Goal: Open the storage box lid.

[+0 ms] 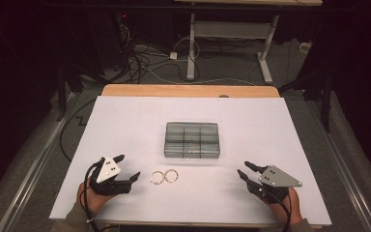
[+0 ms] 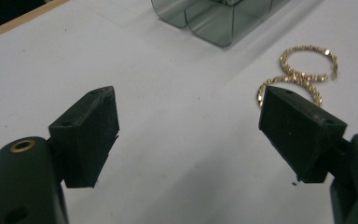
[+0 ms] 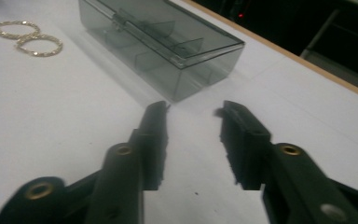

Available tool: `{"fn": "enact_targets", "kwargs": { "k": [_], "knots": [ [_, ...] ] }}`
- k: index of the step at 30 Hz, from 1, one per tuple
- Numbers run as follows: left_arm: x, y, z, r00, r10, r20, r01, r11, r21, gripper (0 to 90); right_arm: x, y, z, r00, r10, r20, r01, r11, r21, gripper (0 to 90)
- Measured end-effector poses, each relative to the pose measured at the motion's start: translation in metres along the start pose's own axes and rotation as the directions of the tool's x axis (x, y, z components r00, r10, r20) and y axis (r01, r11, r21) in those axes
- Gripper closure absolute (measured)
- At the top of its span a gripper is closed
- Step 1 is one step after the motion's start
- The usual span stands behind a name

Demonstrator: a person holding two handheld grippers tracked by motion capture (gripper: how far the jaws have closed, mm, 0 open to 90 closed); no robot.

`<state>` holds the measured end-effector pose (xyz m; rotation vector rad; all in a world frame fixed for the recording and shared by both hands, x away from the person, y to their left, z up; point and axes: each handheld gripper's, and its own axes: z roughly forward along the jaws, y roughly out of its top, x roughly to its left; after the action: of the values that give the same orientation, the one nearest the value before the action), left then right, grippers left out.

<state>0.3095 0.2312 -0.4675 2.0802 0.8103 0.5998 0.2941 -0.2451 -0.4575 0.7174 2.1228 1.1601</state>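
high view: two gold rings (image 1: 164, 177) lie touching on the white table (image 1: 125, 121), near the clear compartment box (image 1: 192, 140).
left gripper (image 1: 126, 170): wide, empty, nearest the rings, probably to pick one.
right gripper (image 1: 246, 170): narrower, empty, waiting aside.

Left gripper (image 1: 124, 168): black body, grey three-cornered plate with small screws on top, black cable trailing at lower left of frame. Right gripper (image 1: 245, 170): same build. Jaws are blocky black wedges on arms with brass-ringed holes. Olive sleeve cuffs at bottom edge.
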Motion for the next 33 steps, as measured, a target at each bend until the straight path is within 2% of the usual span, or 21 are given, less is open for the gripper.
{"fn": "enact_targets", "kwargs": {
  "k": [3, 5, 10, 13, 14, 15, 16, 19, 21, 23, 25, 32, 33],
  "knots": [
    [0.004, 0.012, 0.011, 0.999, -0.025, 0.037, 0.026, 0.9996, -0.01, 20.0, 0.0, 0.006, 0.012, 0.9989, 0.003, -0.047, -0.002, 1.0, 0.024, 80.9],
    [0.004, 0.02, 0.022, 0.9978, -0.022, 0.062, 0.022, 0.9998, -0.004, 20.0, 0.002, 0.011, 0.021, 0.9968, -0.022, -0.078, 0.025, 0.999, 0.04, 89.0],
    [0.004, 0.043, 0.052, 0.9904, -0.046, 0.13, 0.045, 0.9989, 0.014, 23.1, 0.011, 0.03, 0.052, 0.9912, -0.051, -0.122, 0.059, 0.996, 0.062, 90.0],
    [0.005, 0.053, 0.068, 0.9822, -0.077, 0.171, 0.073, 0.997, 0.027, 26.0, 0.018, 0.04, 0.072, 0.9881, -0.064, -0.14, 0.074, 0.995, 0.069, 90.0],
    [0.005, 0.055, 0.072, 0.9796, -0.086, 0.182, 0.082, 0.9962, 0.029, 27.1, 0.023, 0.045, 0.085, 0.9869, -0.066, -0.147, 0.078, 0.994, 0.081, 90.0],
    [0.006, 0.056, 0.076, 0.9764, -0.093, 0.195, 0.089, 0.9956, 0.029, 27.1, 0.023, 0.045, 0.085, 0.9869, -0.066, -0.147, 0.078, 0.994, 0.081, 90.0],
    [0.006, 0.058, 0.078, 0.9741, -0.092, 0.207, 0.087, 0.9957, 0.031, 32.2, 0.026, 0.047, 0.092, 0.986, -0.067, -0.152, 0.081, 0.993, 0.084, 90.0],
    [0.005, 0.058, 0.084, 0.9718, -0.09, 0.218, 0.083, 0.9957, 0.041, 36.5, 0.032, 0.049, 0.107, 0.983, -0.071, -0.169, 0.09, 0.991, 0.104, 90.0],
    [0.006, 0.057, 0.086, 0.9696, -0.102, 0.222, 0.094, 0.9944, 0.048, 40.2, 0.035, 0.05, 0.115, 0.9821, -0.067, -0.176, 0.087, 0.991, 0.105, 90.0],
    [0.007, 0.056, 0.087, 0.9649, -0.107, 0.24, 0.095, 0.9937, 0.058, 41.6, 0.038, 0.052, 0.119, 0.9832, -0.07, -0.169, 0.089, 0.99, 0.106, 90.0],
    [0.007, 0.055, 0.089, 0.964, -0.108, 0.243, 0.094, 0.9933, 0.066, 43.3, 0.038, 0.053, 0.122, 0.9828, -0.068, -0.172, 0.086, 0.991, 0.104, 90.0],
    [0.002, 0.058, 0.089, 0.9642, -0.085, 0.251, 0.073, 0.9958, 0.055, 50.1, 0.044, 0.057, 0.126, 0.9831, -0.078, -0.166, 0.095, 0.991, 0.099, 90.0],
    [0.001, 0.059, 0.09, 0.9666, -0.077, 0.245, 0.065, 0.9964, 0.054, 52.5, 0.044, 0.057, 0.126, 0.9829, -0.078, -0.167, 0.096, 0.99, 0.1, 90.0]
  ]
}}
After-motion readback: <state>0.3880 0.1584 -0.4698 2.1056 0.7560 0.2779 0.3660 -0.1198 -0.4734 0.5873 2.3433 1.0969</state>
